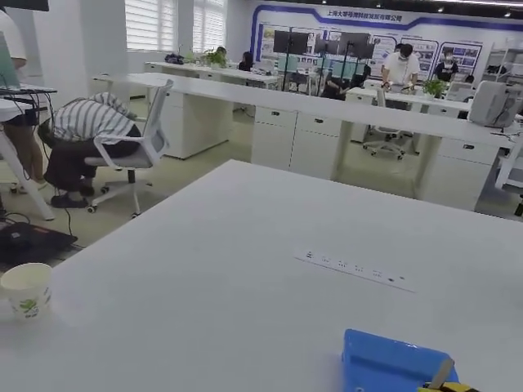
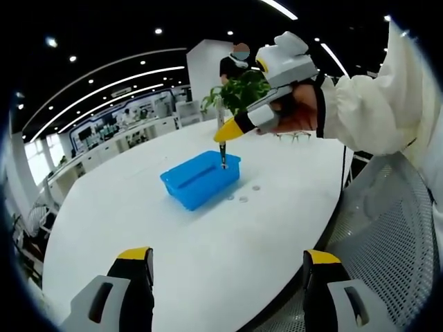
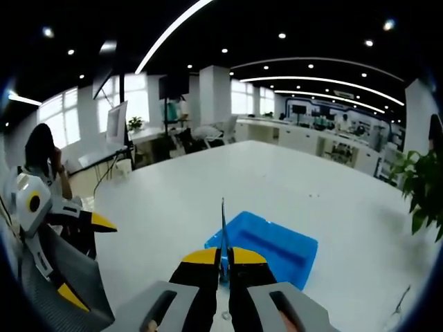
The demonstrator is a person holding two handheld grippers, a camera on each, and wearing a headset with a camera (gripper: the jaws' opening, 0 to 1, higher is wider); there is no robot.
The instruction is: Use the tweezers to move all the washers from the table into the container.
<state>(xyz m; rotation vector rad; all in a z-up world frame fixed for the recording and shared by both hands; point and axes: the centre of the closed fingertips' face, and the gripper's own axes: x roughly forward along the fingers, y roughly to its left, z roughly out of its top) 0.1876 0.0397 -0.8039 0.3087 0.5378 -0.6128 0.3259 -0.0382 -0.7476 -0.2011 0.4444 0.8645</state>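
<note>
A blue container (image 2: 202, 178) sits on the white table (image 2: 124, 228), with three small washers (image 2: 242, 199) lying on the tabletop just beside it. My right gripper (image 2: 239, 128) is shut on the tweezers (image 2: 223, 153), whose tips point down over the container's edge. Along its own jaws, the right gripper (image 3: 223, 257) shows the tweezers (image 3: 223, 232) rising above the container (image 3: 270, 250). Whether the tips hold a washer is too small to tell. My left gripper (image 2: 228, 266) hangs open and empty near the table's edge, well back from the container. The container's corner (image 1: 392, 363) shows low in the head view.
A paper cup (image 1: 27, 290) stands at the table's left edge. A socket strip (image 1: 355, 269) is set into the tabletop. A potted plant (image 2: 239, 90) stands beyond the container. A mesh chair back (image 2: 387, 228) is at the right; people sit at desks far behind.
</note>
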